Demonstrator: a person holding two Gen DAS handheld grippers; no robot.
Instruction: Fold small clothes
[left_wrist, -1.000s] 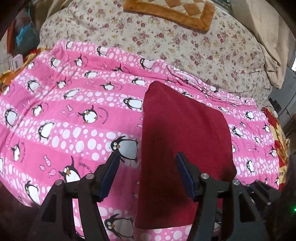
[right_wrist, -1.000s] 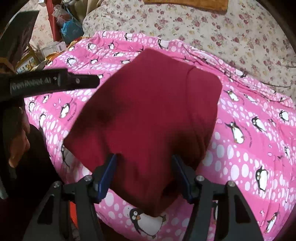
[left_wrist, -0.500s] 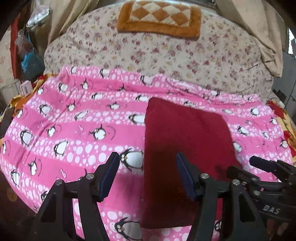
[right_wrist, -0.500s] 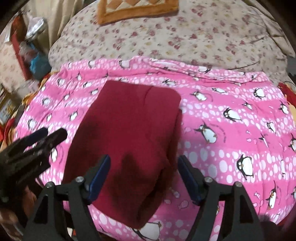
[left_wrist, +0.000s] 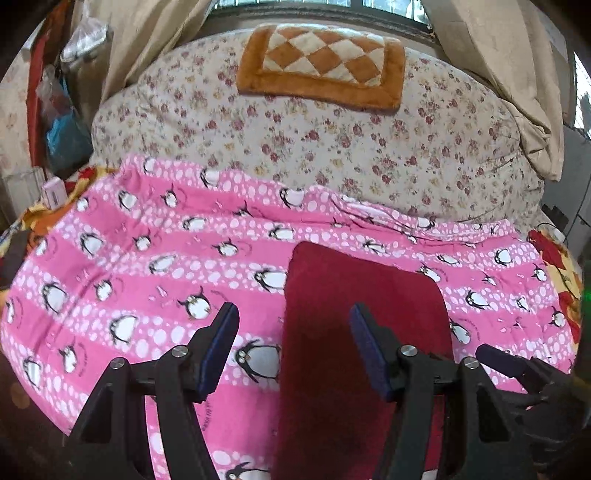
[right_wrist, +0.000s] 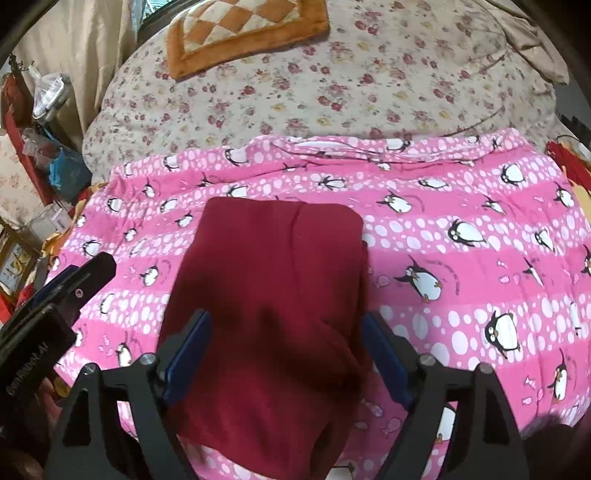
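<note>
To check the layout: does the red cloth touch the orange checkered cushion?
Apart. The left wrist view shows the penguin blanket and the floral quilt lying between red cloth and cushion.

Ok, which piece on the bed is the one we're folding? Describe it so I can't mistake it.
Find the pink penguin-print blanket spread over the near part of the bed, in front of the floral quilt. On it lies the dark red garment, folded into a rough rectangle. It is the only plain, unpatterned cloth there; the orange checked cushion sits far back on the quilt.
</note>
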